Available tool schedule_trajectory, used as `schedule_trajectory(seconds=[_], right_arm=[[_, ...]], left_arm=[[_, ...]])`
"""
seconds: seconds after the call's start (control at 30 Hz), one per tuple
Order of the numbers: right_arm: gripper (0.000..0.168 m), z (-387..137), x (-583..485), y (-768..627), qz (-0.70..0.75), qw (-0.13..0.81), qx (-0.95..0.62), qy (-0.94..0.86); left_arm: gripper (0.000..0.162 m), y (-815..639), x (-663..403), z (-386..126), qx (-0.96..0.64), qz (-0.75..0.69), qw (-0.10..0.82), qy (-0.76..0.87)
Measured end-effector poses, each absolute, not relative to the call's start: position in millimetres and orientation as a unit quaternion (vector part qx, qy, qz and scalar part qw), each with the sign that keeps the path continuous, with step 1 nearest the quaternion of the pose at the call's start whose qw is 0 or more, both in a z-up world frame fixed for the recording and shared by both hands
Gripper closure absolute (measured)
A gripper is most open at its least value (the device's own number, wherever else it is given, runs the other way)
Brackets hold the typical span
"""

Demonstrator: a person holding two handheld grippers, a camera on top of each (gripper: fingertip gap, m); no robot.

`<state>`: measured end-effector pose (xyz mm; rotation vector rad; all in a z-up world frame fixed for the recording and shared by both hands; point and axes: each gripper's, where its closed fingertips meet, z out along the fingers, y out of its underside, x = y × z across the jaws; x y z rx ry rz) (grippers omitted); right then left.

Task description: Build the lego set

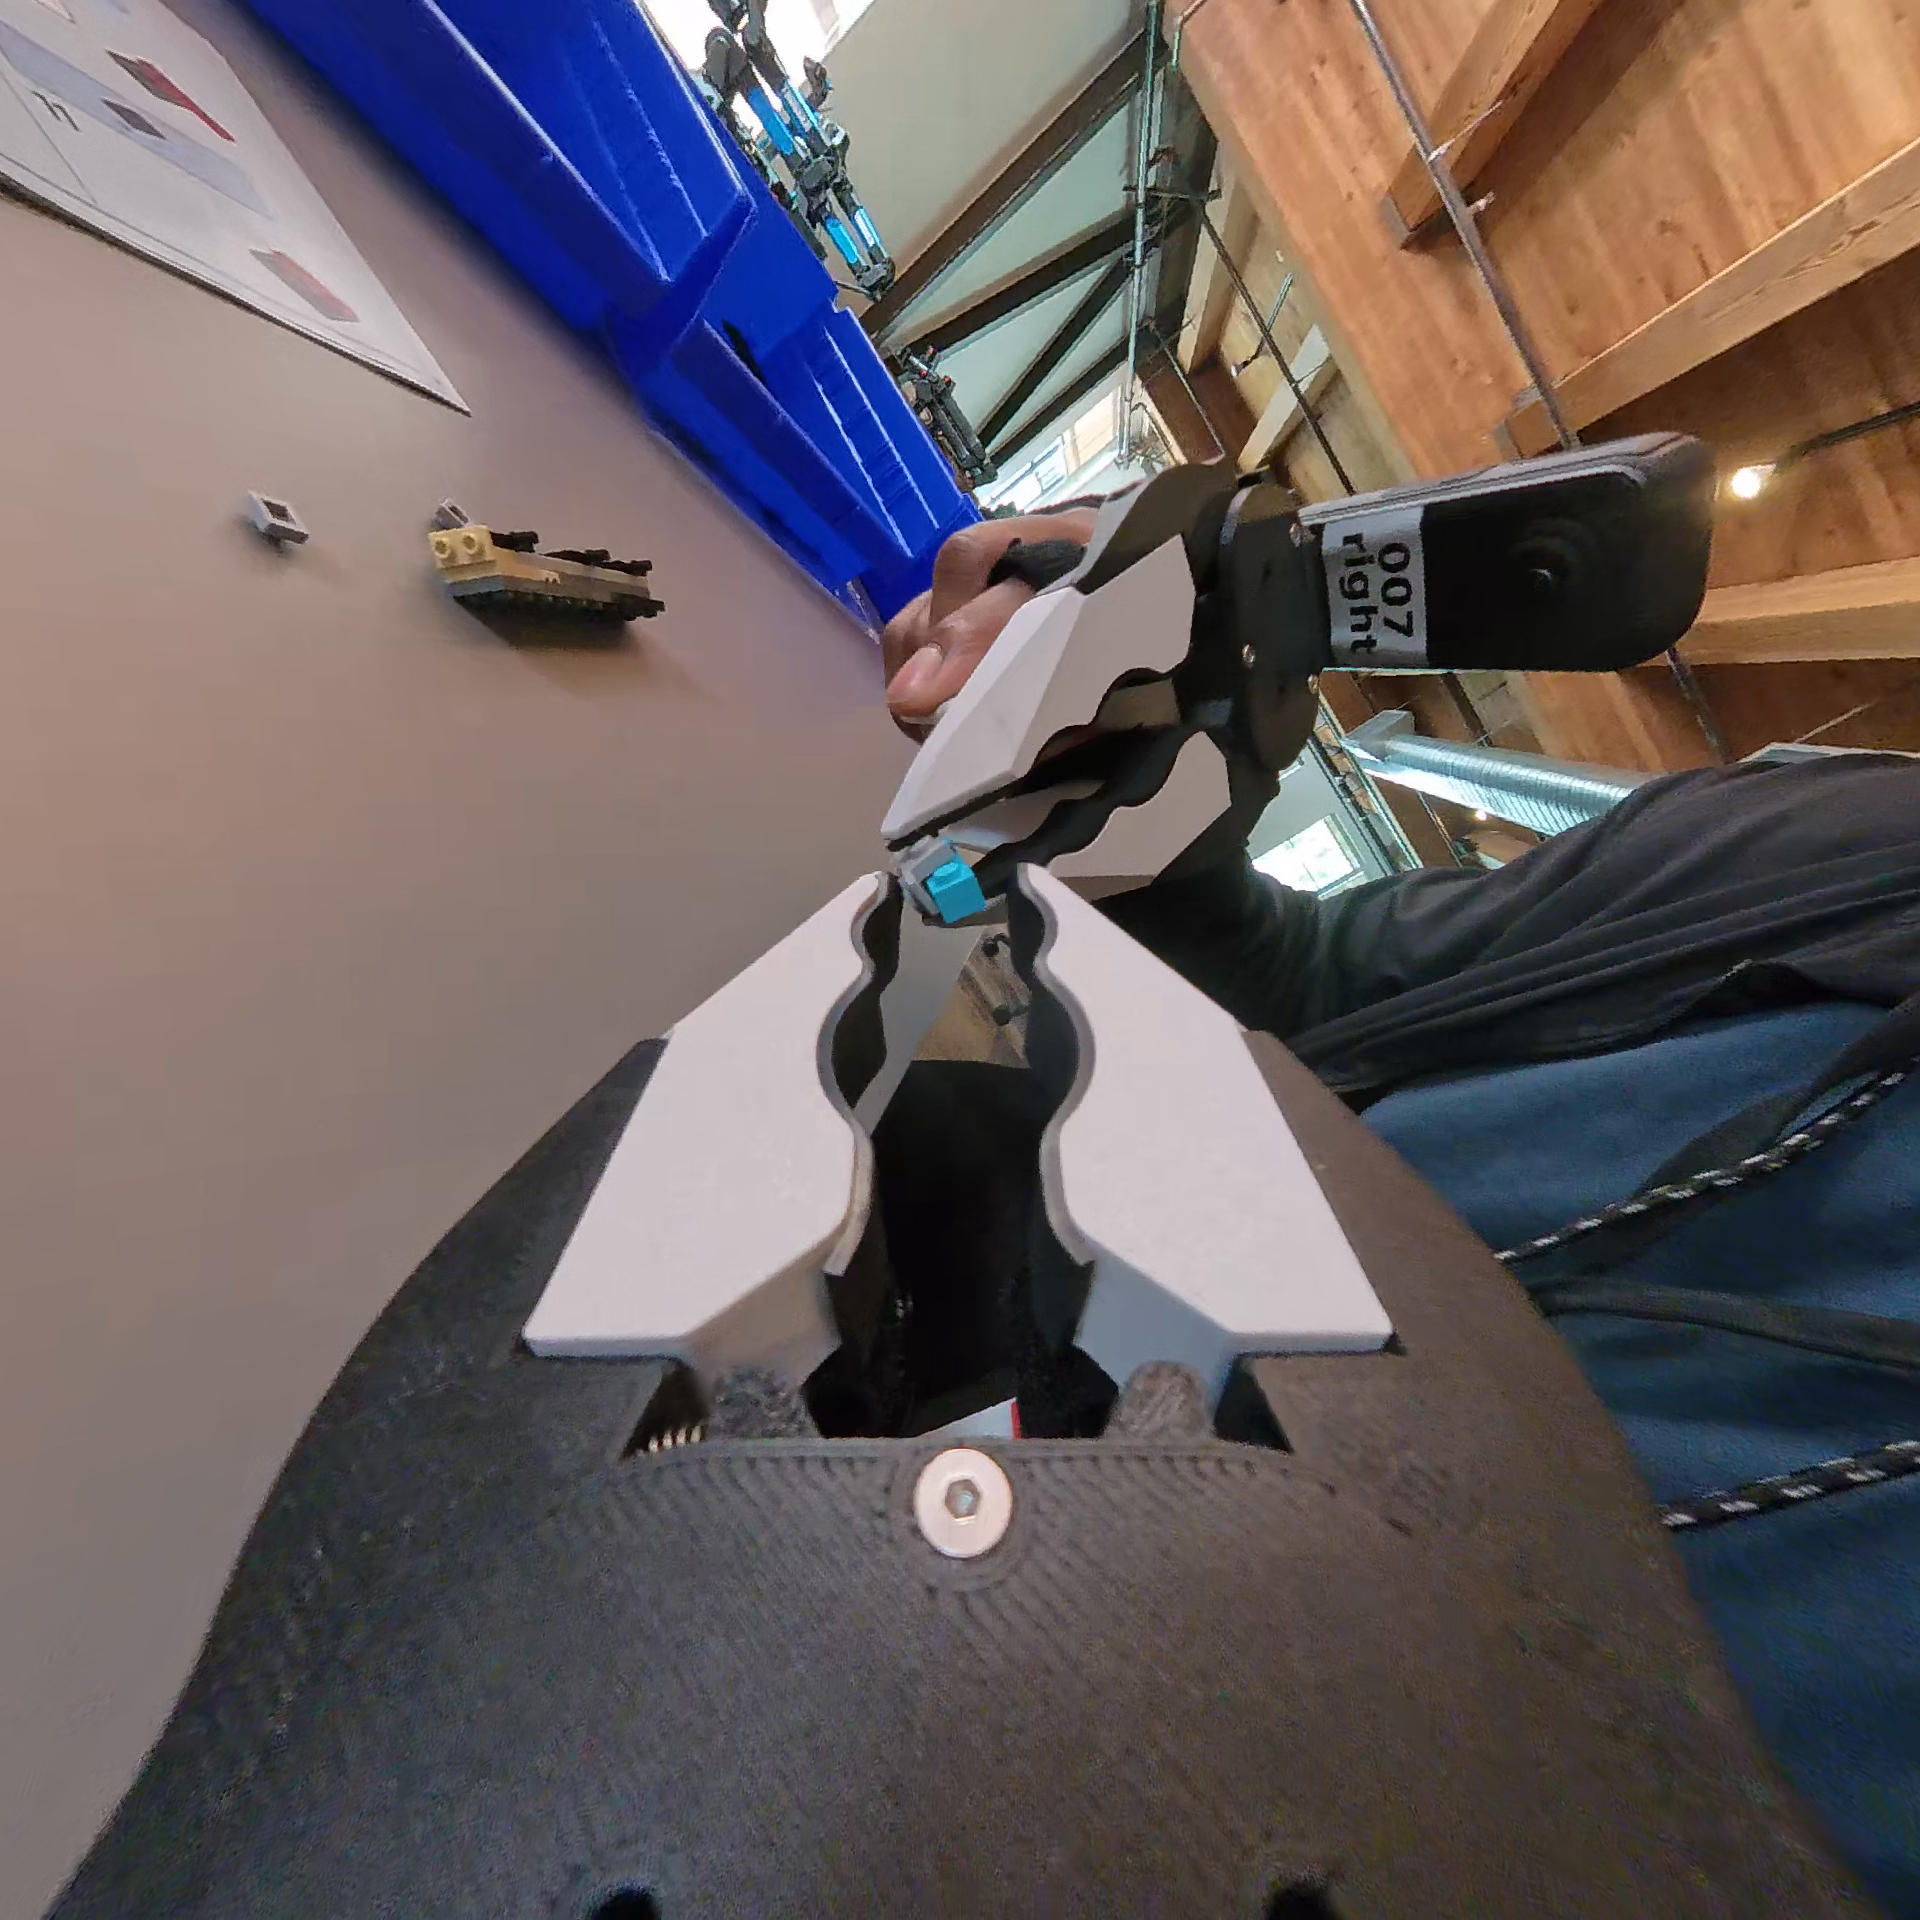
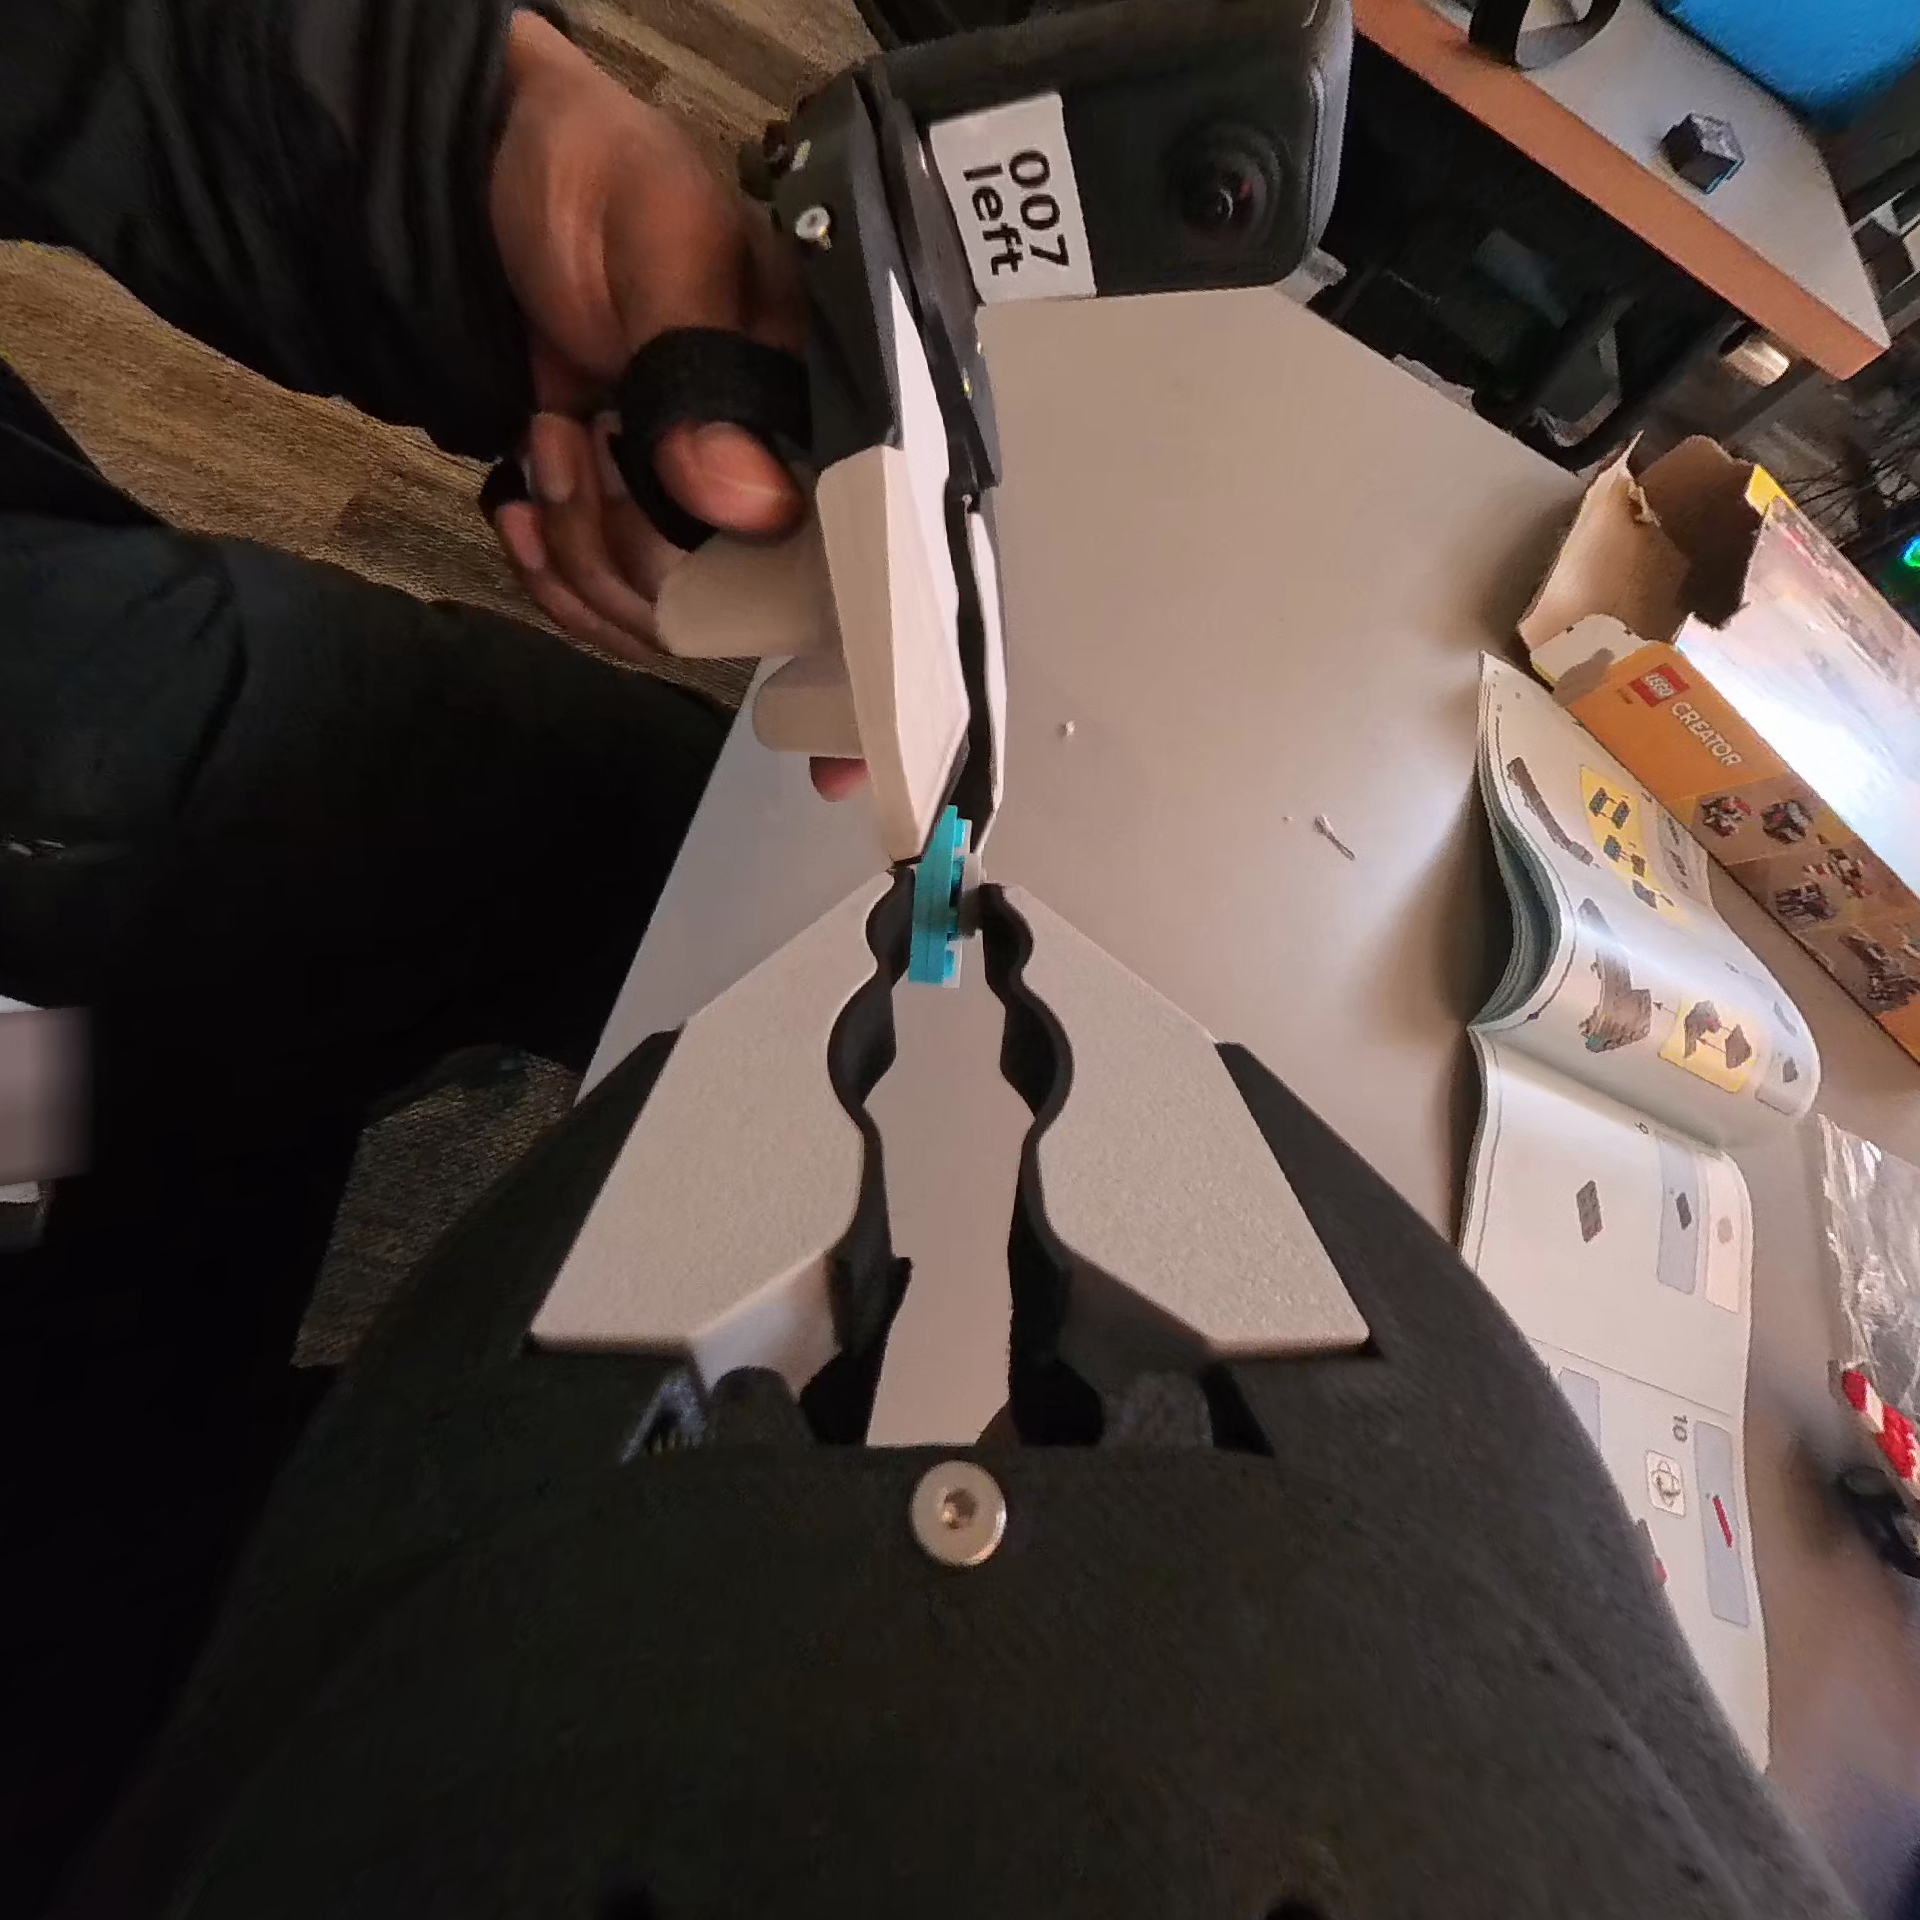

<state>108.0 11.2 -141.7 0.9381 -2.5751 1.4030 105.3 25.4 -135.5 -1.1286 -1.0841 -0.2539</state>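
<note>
Risk: the small teal-and-grey piece (image 2: 940, 914) could pop loose or twist if the 2 grippers squeeze off-axis, since each grips only an edge. Left gripper (image 1: 951, 894) and right gripper (image 2: 935, 894) meet tip to tip above the table (image 2: 1195, 623), both clamped on it. Part-built model (image 1: 540, 577) sits well apart.

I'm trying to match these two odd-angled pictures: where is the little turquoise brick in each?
Left wrist view: turquoise brick just above centre, where both tongs' tips meet.
Right wrist view: turquoise brick just above centre, edge-on between the tips.
Shared landmark: the grey table.
</note>
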Motion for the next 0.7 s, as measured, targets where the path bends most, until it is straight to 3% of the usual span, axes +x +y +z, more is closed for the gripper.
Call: schedule_trajectory(seconds=[0.7], right_arm=[[0.155, -147.1, 102.8, 10.2, 0.503, 0.111, 0.313, -0.798]], left_arm=[[0.144, 24.4, 100.2, -143.6, -0.491, -0.126, 0.704, -0.497]])
